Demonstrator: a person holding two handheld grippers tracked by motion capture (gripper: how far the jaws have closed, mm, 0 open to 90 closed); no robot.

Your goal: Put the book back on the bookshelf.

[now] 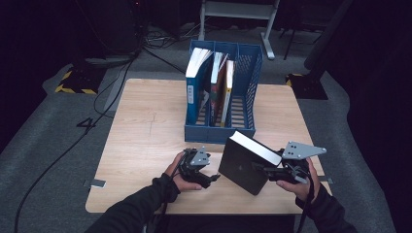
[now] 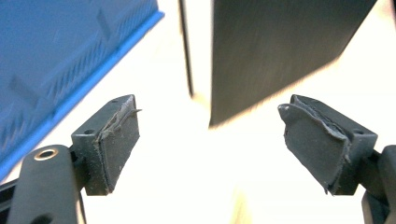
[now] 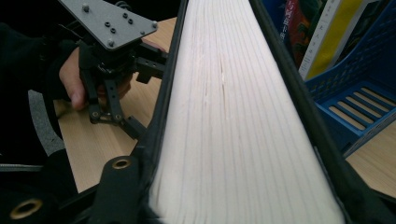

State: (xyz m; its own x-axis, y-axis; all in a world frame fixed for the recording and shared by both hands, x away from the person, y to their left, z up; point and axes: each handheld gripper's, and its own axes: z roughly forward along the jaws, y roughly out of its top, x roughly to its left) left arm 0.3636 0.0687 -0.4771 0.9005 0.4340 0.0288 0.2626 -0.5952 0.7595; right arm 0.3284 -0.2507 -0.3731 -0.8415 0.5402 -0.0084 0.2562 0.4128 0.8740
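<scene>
A thick black-covered book (image 1: 245,162) with white page edges (image 3: 233,116) is tilted up over the table's front, just ahead of the blue file rack (image 1: 248,73). My right gripper (image 1: 266,170) is shut on it from the right, one jaw on each cover. My left gripper (image 1: 213,177) lies low on the table to the book's left, a small gap away. Its jaws stand open with nothing between the pads (image 2: 119,144). The book's dark cover (image 2: 275,51) stands ahead of them. From the right gripper view, the left gripper (image 3: 116,102) shows beyond the book.
The rack has three slots: a blue book (image 1: 197,87) in the left one, two thinner books (image 1: 221,87) in the middle, and an empty right slot (image 1: 241,104). The wooden table (image 1: 145,131) has bare room at the left. Cables and a desk frame lie on the floor behind.
</scene>
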